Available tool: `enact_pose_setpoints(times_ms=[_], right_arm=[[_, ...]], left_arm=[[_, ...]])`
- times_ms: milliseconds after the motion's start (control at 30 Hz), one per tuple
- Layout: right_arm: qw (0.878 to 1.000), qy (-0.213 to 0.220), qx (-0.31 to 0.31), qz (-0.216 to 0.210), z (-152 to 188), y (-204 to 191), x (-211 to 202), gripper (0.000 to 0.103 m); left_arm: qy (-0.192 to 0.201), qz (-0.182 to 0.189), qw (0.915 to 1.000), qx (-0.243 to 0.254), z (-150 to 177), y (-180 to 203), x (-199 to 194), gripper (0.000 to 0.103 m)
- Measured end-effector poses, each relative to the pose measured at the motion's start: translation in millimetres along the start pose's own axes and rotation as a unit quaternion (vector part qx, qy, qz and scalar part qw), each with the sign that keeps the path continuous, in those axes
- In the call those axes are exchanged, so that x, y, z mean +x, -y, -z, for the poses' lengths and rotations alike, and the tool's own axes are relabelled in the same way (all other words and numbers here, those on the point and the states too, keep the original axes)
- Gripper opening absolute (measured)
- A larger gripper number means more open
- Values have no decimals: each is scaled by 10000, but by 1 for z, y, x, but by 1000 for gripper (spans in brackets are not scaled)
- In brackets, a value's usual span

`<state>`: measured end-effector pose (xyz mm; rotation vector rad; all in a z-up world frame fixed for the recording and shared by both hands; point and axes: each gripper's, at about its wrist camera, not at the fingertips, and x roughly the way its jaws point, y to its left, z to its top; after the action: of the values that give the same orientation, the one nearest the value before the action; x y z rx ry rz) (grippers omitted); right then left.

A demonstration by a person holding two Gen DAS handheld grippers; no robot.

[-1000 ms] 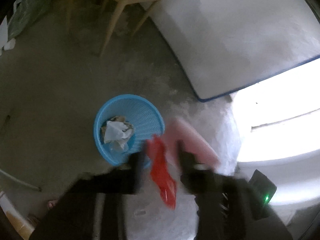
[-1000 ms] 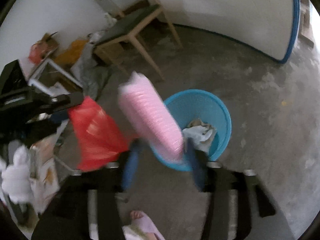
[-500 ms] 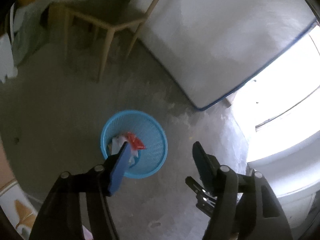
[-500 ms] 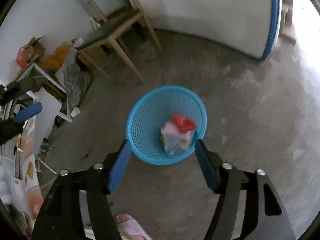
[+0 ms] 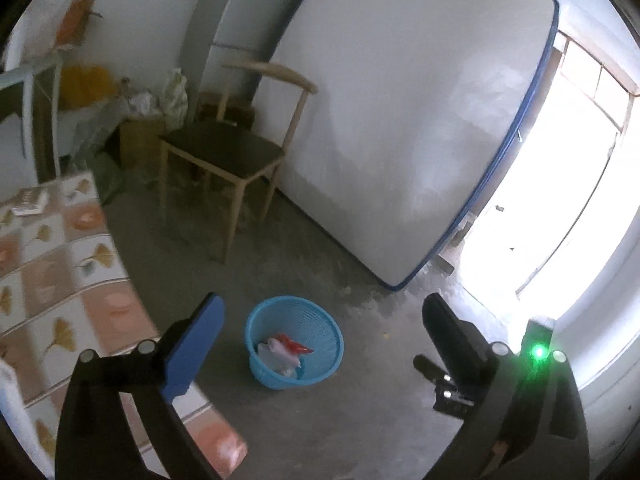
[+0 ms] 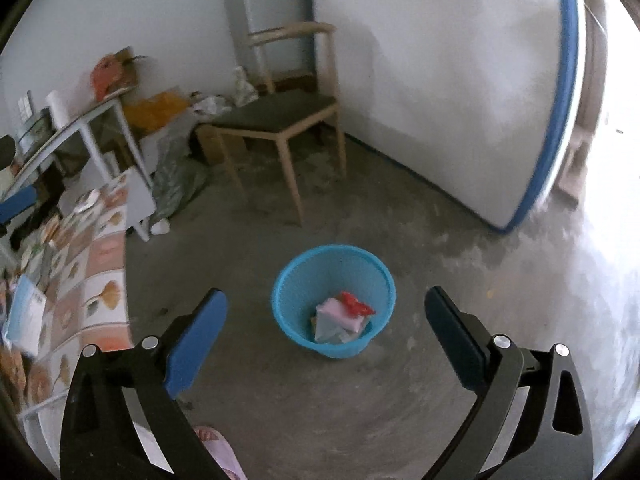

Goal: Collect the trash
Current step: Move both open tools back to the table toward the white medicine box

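Observation:
A blue mesh basket [image 5: 333,330] [image 6: 292,280] stands on the concrete floor. Inside it lie a red plastic bag [image 5: 294,344] [image 6: 354,305], a pink pack [image 6: 338,314] and pale paper scraps. My left gripper [image 5: 322,312] is well above and back from the basket, its jaws opening wide with nothing between them. My right gripper [image 6: 326,306] also hangs high over the basket, jaws opening wide and empty. The left gripper's blue pad [image 6: 18,202] shows at the left edge of the right wrist view.
A wooden chair [image 5: 230,152] [image 6: 288,120] stands behind the basket. A white mattress with blue edging [image 5: 400,120] [image 6: 460,80] leans on the wall. A table with a leaf-patterned cloth [image 5: 60,280] [image 6: 80,280] is at left, clutter behind it. A slippered foot [image 6: 216,444] is near.
The red bag and the pink pack left the grippers and dropped into the basket. Both grippers opened wide, rose and pulled back, so the basket looks smaller and the room comes into view.

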<state>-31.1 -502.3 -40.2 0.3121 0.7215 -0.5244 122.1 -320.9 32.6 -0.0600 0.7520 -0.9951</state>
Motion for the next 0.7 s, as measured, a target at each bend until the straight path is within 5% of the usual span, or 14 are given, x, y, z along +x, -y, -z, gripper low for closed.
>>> enact_pose_setpoints(times_ms=[200,367,700], right_arm=[[9989,215,-267,-325,-8,-33,-25,95],[9944,78,-206,-1031,-18,-62,-27,95],[9678,-453,-276,-2460,-22,-155,-36,87]], left_arm=[[199,-284,9991,-227,30,-26,-66,97],[319,-577,9968,-452,59,-47,-116,97],[513,-1139,9885,-851,106,-90,-194,97]])
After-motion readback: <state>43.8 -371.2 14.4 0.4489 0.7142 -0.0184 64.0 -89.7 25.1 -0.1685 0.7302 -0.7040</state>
